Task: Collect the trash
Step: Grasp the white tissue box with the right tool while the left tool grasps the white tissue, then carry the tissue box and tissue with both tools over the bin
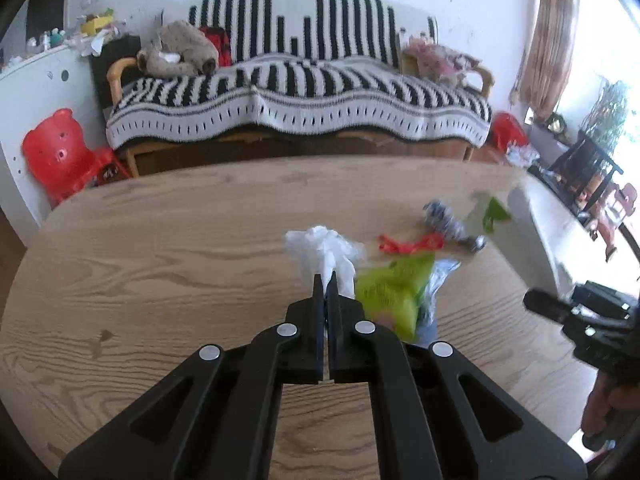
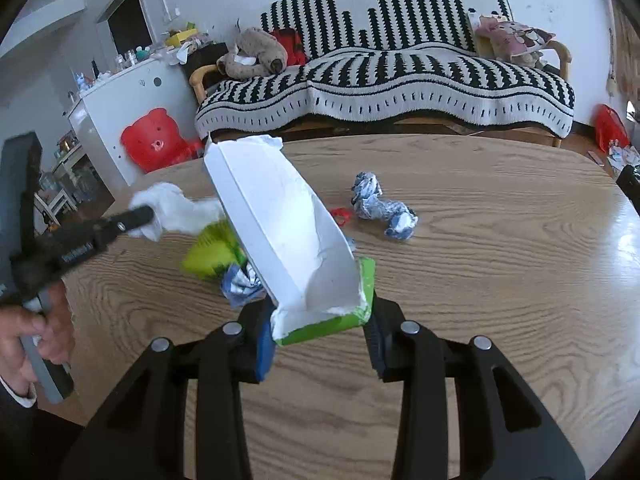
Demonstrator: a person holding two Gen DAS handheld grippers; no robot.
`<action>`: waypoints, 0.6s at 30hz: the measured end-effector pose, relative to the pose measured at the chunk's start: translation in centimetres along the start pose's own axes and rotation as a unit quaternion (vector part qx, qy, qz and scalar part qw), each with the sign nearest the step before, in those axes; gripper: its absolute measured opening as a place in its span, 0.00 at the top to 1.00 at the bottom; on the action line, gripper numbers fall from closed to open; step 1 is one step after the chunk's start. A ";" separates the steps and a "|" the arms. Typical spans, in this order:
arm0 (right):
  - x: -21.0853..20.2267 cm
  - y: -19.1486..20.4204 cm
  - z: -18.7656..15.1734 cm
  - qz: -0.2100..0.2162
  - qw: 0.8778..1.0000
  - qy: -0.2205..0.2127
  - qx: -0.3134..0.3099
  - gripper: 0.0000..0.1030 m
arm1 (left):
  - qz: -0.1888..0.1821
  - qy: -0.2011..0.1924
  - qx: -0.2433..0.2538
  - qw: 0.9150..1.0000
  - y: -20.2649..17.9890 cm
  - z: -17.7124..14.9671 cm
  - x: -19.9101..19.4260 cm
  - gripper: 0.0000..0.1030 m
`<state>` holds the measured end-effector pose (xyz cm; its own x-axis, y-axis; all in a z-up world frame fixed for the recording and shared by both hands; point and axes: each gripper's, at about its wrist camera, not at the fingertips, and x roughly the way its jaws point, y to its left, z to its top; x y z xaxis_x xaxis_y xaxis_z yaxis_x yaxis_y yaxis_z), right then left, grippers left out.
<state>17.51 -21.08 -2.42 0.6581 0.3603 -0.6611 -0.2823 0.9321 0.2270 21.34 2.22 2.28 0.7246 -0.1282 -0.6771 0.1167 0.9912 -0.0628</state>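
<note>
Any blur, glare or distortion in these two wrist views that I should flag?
Left wrist view: window at right blown out; green wrapper and right hand-held gripper motion-blurred; white tissue in the left hand-held gripper fairly sharp. Right wrist view: glare on the table at right; green-and-white carton sharp; sofa bowed by fisheye.

Left gripper (image 1: 326,280) fingers pinch white tissue (image 1: 324,248) above table (image 1: 160,264), blurry green wrapper (image 1: 390,292) beside, prob. plastic.
</note>
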 end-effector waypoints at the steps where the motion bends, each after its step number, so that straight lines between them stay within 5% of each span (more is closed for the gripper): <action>1: -0.6 -0.1 -0.1 -0.003 1.000 -0.003 0.001 0.64 | 0.000 -0.007 -0.001 1.000 0.0 0.2 -0.7 1.00; 18: -9.3 -3.7 -2.7 -0.043 0.999 -0.027 0.008 0.64 | -0.060 -0.035 0.038 0.997 -6.5 0.0 -5.0 1.00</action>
<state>10.51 -27.97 0.97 0.7158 0.2806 -0.6394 -0.2123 0.9598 0.1835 16.98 -3.57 6.04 0.7471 -0.2502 -0.6158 0.2539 0.9636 -0.0835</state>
